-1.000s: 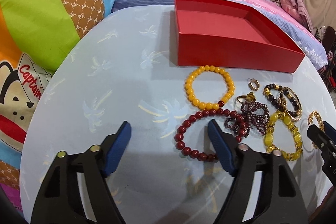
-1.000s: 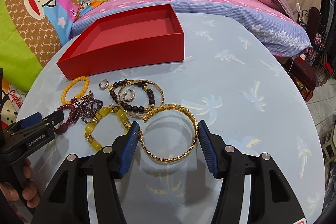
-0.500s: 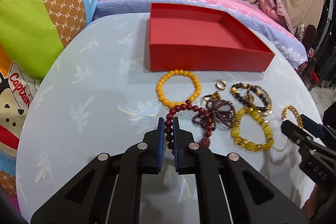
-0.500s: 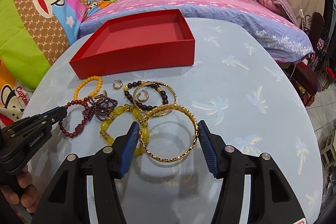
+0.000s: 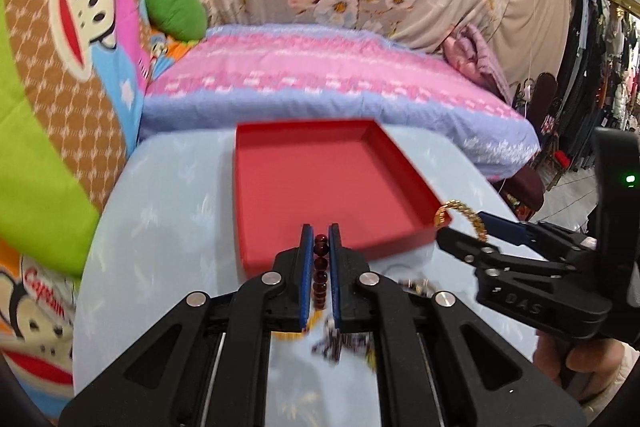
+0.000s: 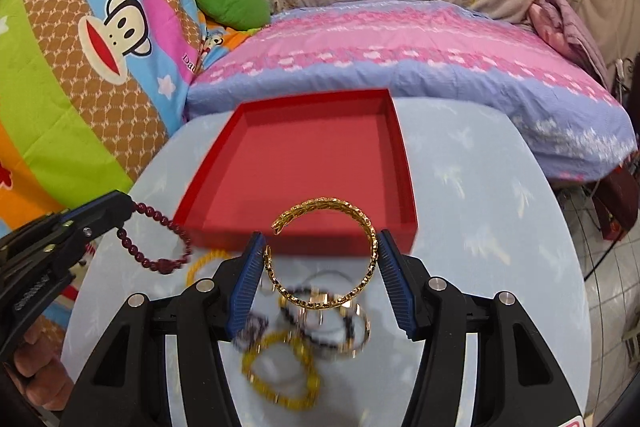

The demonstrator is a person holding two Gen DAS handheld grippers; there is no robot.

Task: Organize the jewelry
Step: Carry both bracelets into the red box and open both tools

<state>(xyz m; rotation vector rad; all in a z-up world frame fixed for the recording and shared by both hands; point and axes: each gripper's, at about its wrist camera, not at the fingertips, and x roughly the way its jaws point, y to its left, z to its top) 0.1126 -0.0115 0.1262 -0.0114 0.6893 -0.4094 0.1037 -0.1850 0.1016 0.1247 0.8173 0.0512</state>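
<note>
My left gripper (image 5: 320,231) is shut on a dark red bead bracelet (image 5: 320,267), held in the air over the near wall of the red box (image 5: 404,163). In the right wrist view that bracelet (image 6: 160,261) dangles from the left gripper (image 6: 127,203) beside the box's left corner. My right gripper (image 6: 322,241) is shut on a gold bangle (image 6: 370,231), both pads pressing its sides, lifted just in front of the red box (image 6: 404,179). The left wrist view shows the right gripper (image 5: 460,225) with the gold bangle (image 5: 460,207) at the box's right corner. Nothing lies in the box.
Under the grippers, blurred on the pale blue tablecloth (image 6: 480,227), lie a yellow bead bracelet (image 6: 280,373), dark bead bracelets with thin bangles (image 6: 332,325) and an orange bead bracelet (image 6: 200,263). A pink and blue bed (image 6: 400,59) lies behind the table.
The left gripper shut on the dark red bracelet, then rose with it toward the box. The right gripper lifted the gold bangle off the table and moved toward the box.
</note>
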